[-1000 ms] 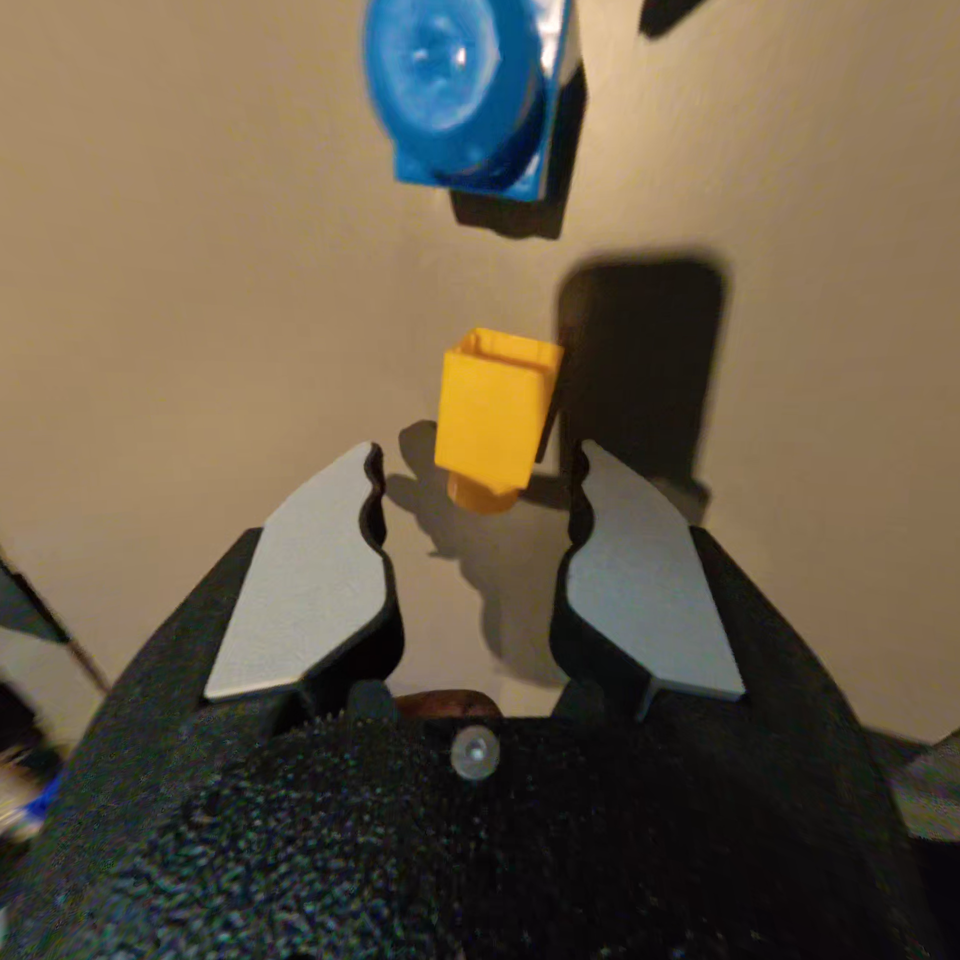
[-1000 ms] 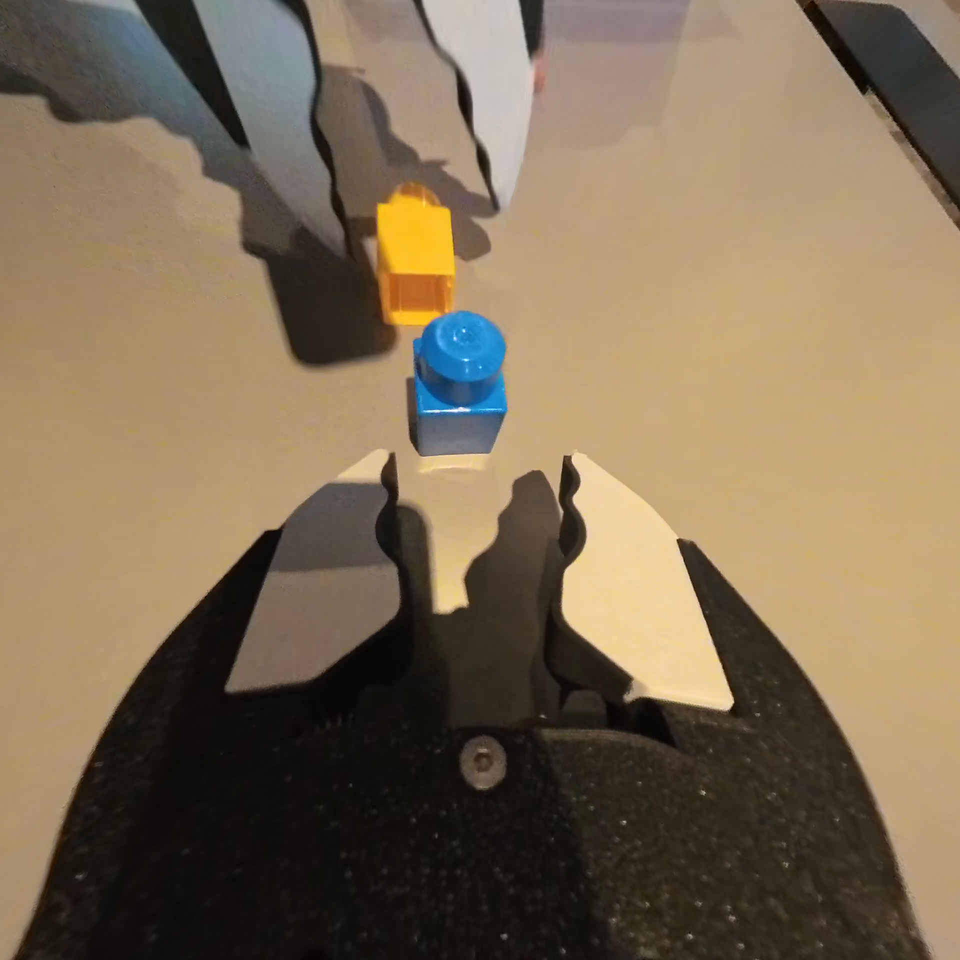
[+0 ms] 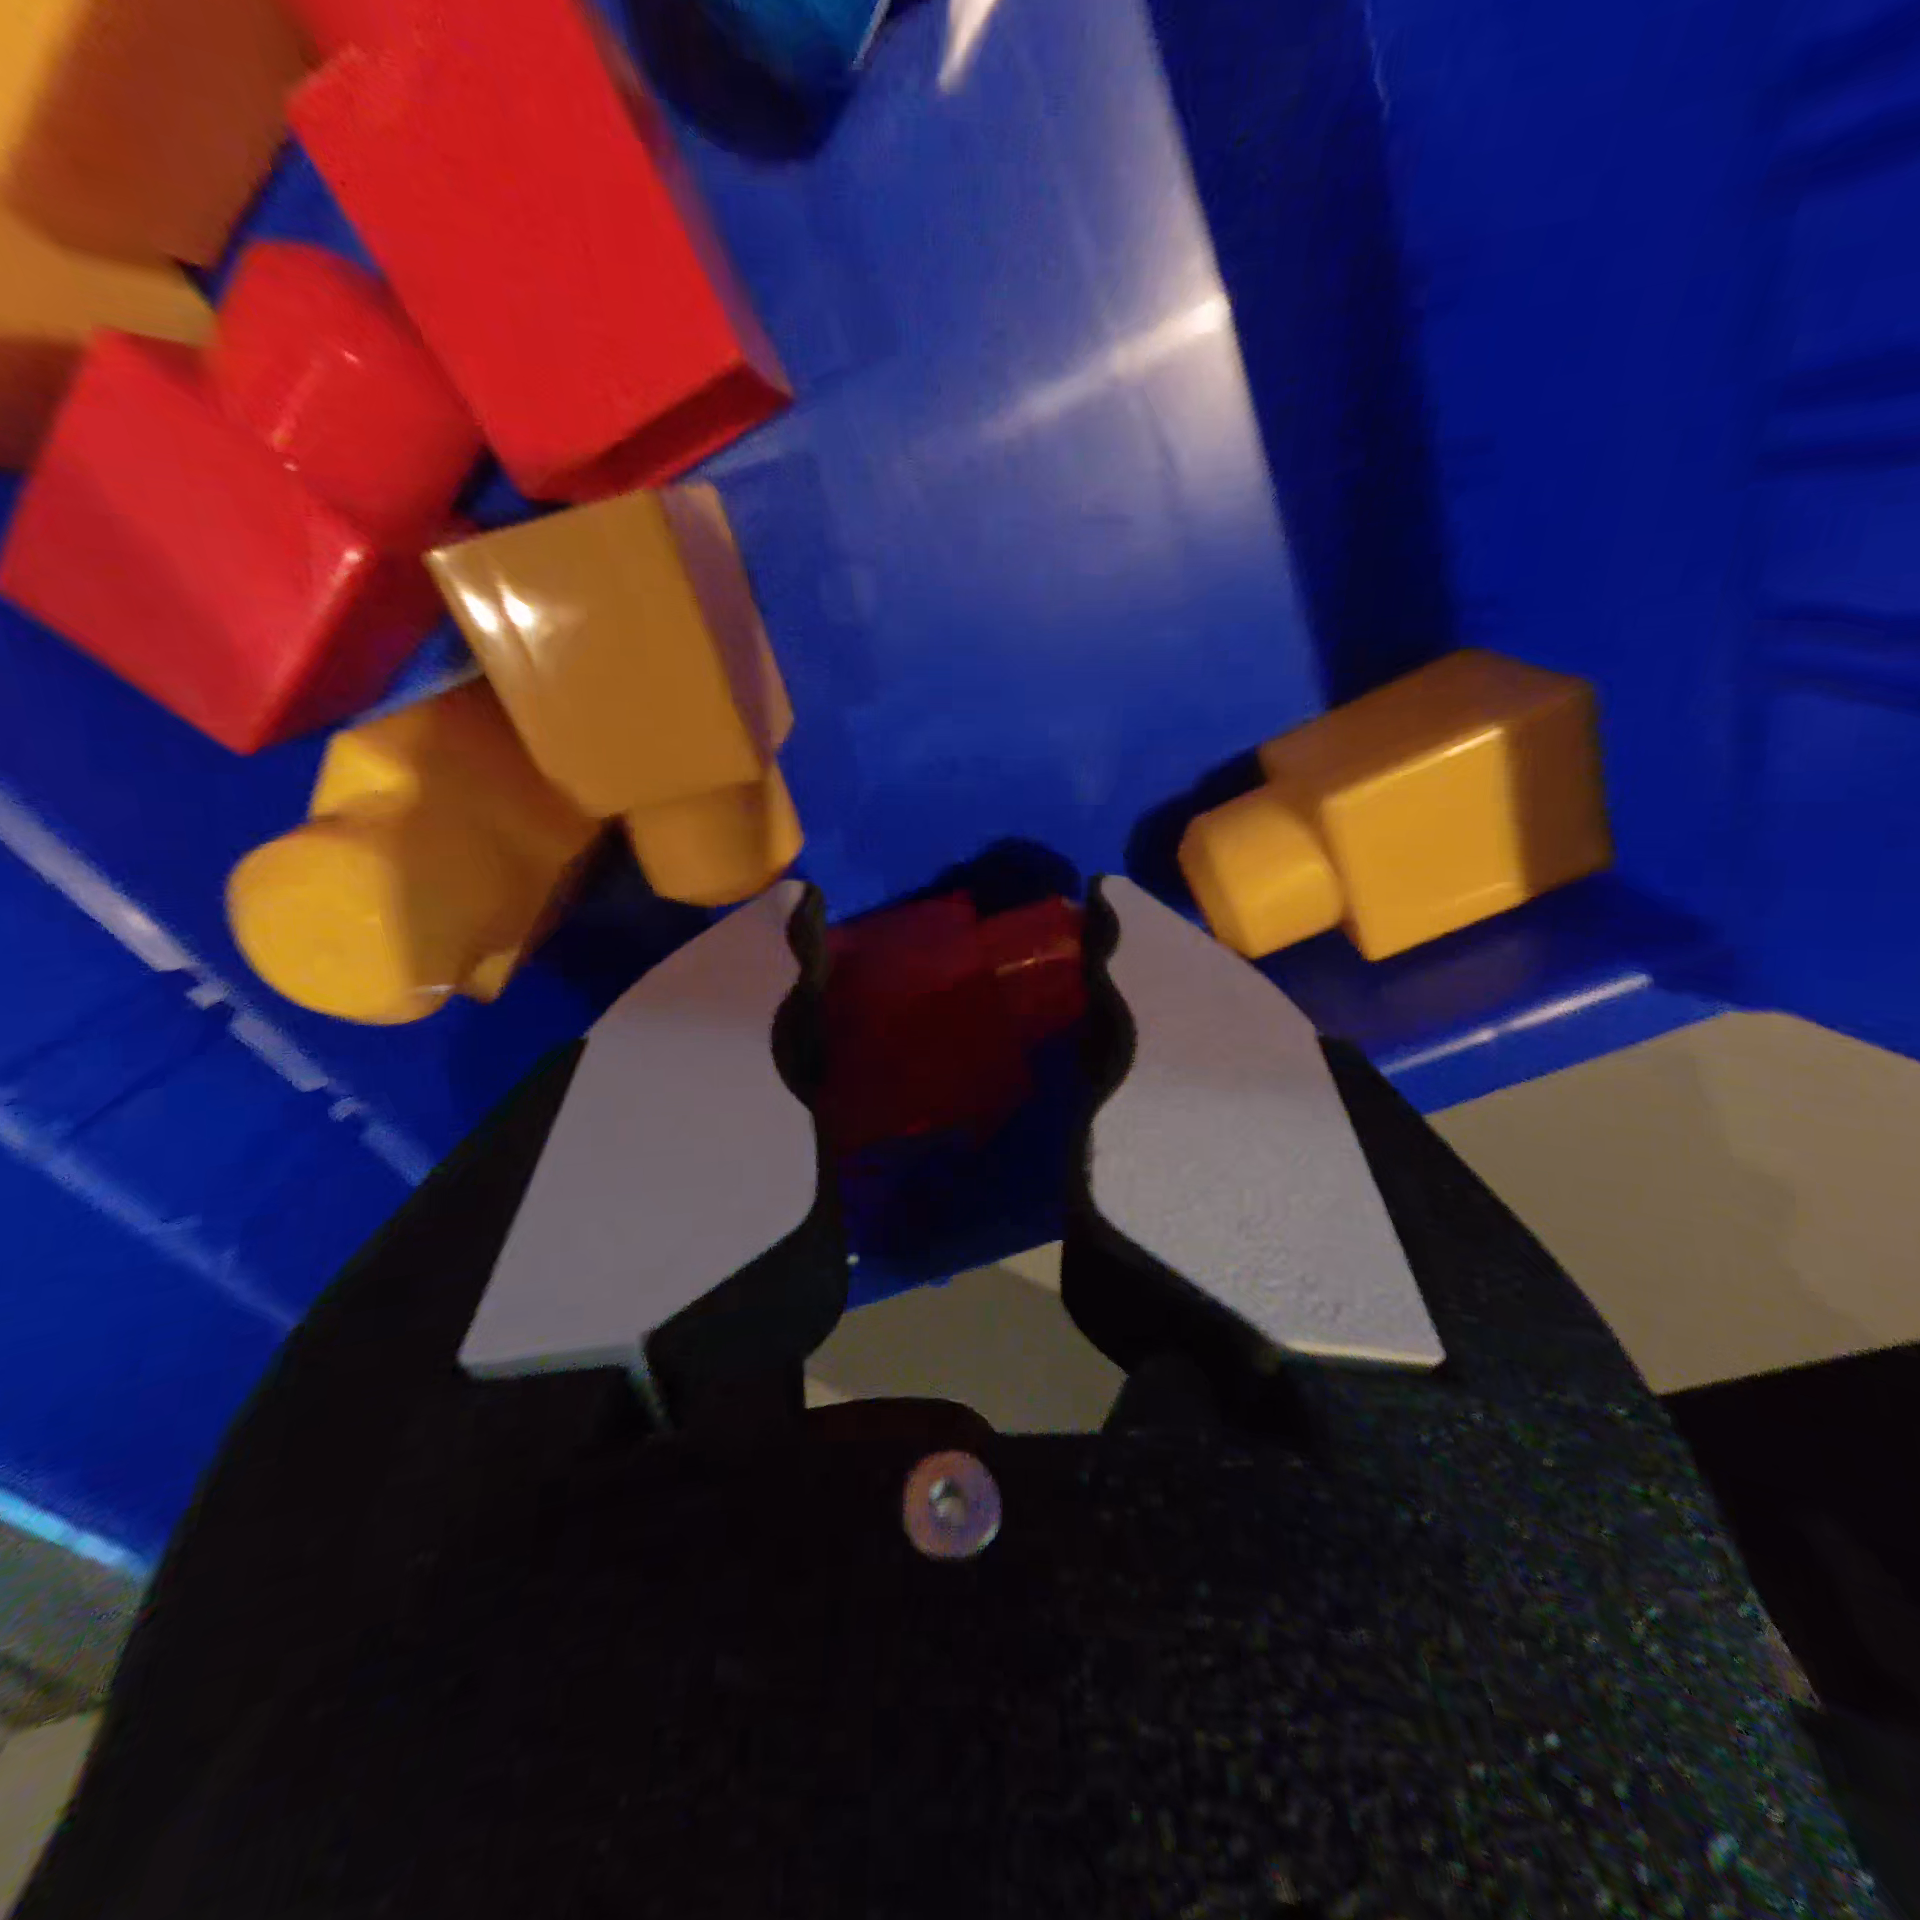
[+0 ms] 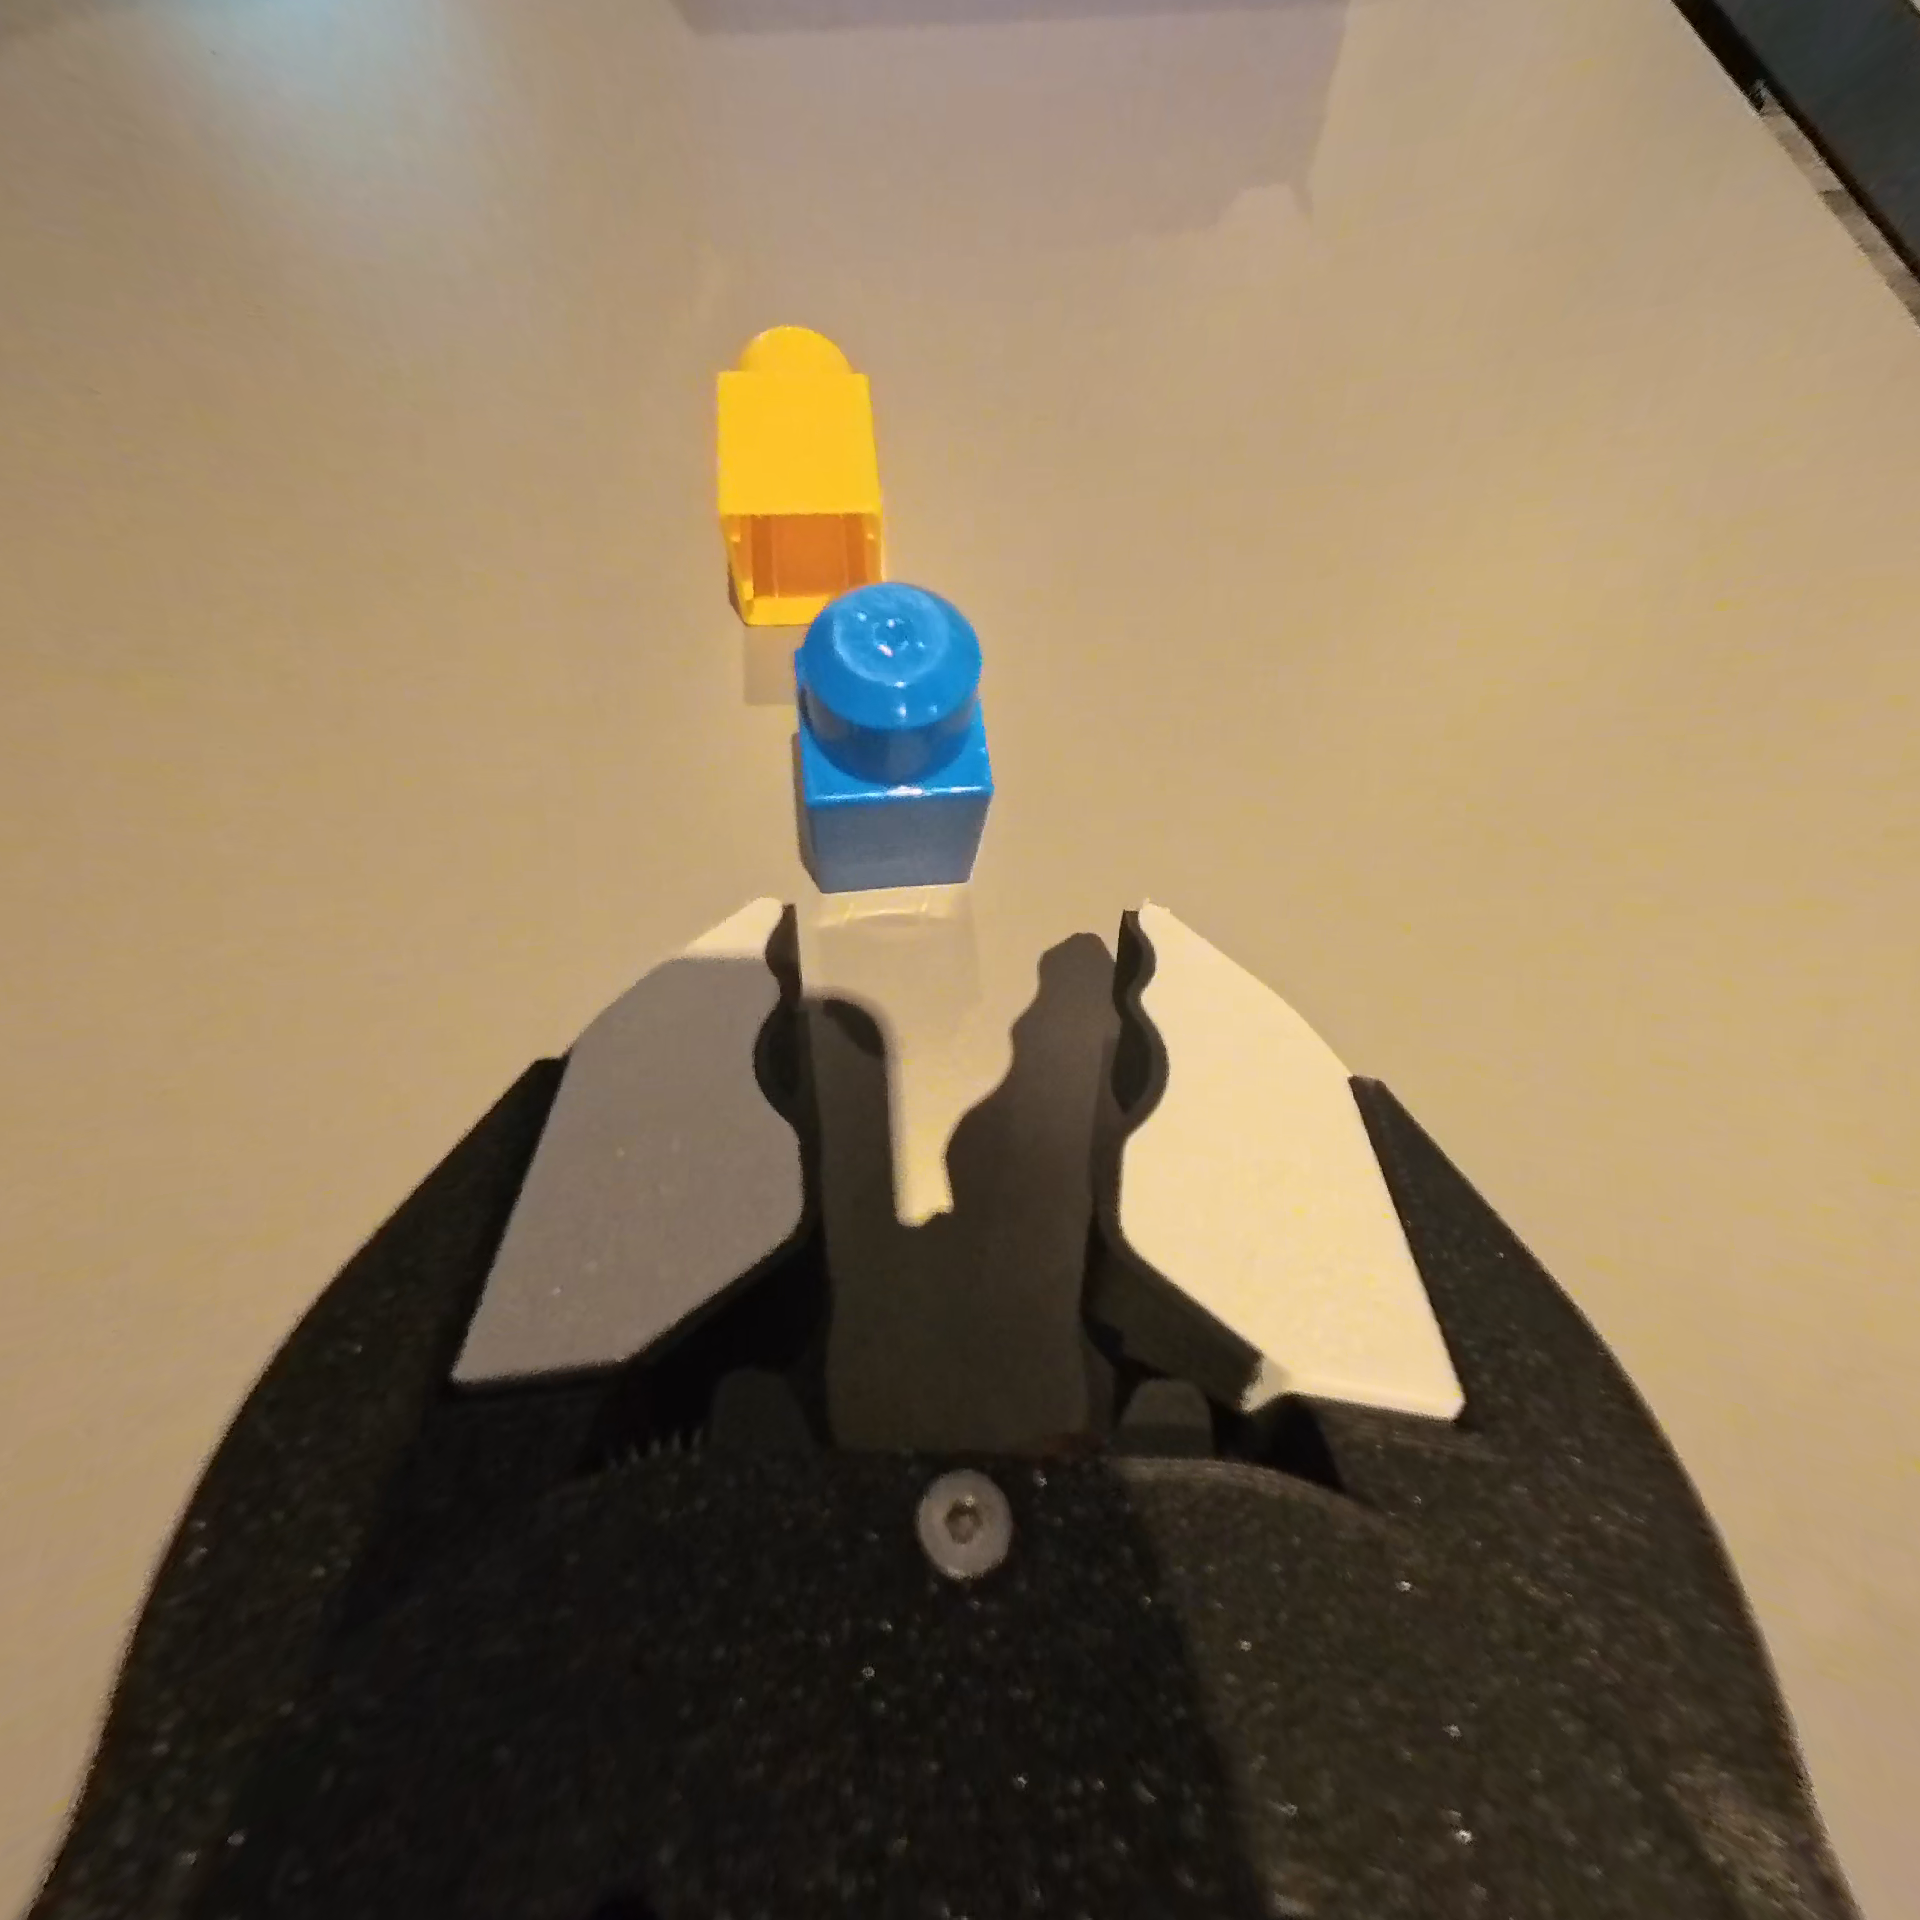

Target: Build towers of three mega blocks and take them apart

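Reaching into a blue bin (image 3: 1195,436), the left hand-held gripper (image 3: 951,940) has its jaws set either side of a dark red mega block (image 3: 935,1013) lying on the bin floor; the fingertips (image 3: 764,935) look to be touching or nearly touching its sides, but shadow and blur leave it unclear whether they are actually clamped on it. Beside that red block, to its right, a yellow block (image 3: 1444,810) lies on its side near the bin wall; to its left and above is a loose heap of yellow blocks (image 3: 613,675) and red blocks (image 3: 520,229).

The right hand-held gripper (image 4: 961,914) hangs over the desk (image 4: 1455,623) with its jaws apart and nothing between them. Just beyond its tips stands a blue mega block (image 4: 894,790), upright with its stud on top, and just behind the blue block a yellow mega block (image 4: 800,457) lies on its side, hollow base facing the blue one.

These blocks look like hollow moulded plastic: light, rigid and glossy, so probably a bit slippery under smooth pads. The flat side walls of the square body seem the best place to pinch, not the round stud, which would likely twist out. The red one sits crowded by neighbours, so lifting it may nudge the heap
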A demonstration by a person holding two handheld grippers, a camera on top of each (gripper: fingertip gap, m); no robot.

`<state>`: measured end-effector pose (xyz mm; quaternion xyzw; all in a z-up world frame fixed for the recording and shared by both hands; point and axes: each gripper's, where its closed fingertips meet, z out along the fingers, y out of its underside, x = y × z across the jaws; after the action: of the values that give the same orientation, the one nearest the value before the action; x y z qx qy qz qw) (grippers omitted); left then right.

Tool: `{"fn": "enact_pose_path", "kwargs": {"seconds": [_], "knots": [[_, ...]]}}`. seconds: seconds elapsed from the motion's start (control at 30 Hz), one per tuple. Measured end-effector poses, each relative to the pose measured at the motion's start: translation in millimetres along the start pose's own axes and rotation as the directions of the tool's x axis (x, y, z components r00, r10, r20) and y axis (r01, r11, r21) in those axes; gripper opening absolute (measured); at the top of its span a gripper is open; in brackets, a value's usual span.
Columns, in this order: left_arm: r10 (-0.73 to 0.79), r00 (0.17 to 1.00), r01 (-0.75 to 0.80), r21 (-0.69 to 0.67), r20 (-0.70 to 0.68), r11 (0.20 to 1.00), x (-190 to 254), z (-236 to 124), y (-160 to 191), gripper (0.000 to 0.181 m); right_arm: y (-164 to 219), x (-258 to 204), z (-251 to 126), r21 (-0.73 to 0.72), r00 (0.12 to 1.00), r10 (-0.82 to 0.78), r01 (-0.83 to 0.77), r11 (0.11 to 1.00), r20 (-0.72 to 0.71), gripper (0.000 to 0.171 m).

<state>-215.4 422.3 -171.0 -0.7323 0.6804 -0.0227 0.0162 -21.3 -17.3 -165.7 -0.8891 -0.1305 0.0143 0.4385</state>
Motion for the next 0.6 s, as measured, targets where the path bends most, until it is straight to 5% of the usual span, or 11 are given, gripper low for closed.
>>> {"fn": "enact_pose_path", "kwargs": {"seconds": [0.03, 0.3, 0.6], "knots": [[-0.003, 0.999, 0.003, -0.004, 0.044, 1.0, -4.1, -2.8, -1.0, 0.054, 0.2, -0.1, 0.1, -0.001, 1.0, -0.003, 0.003, 1.0, -0.002, 0.059], [-0.024, 0.986, 0.023, 0.012, 0.165, 1.0, -17.8, -32.2, 0.8, 0.058, 1.3, -0.1, 1.0, -0.011, 1.0, -0.005, 0.005, 1.0, -0.004, 0.059], [-0.059, 0.998, 0.059, -0.052, 0.003, 0.997, -1.7, 2.0, 5.0, 0.044, 1.9, -0.4, 1.3, -0.015, 1.0, -0.007, 0.007, 1.0, -0.005, 0.058]]}}
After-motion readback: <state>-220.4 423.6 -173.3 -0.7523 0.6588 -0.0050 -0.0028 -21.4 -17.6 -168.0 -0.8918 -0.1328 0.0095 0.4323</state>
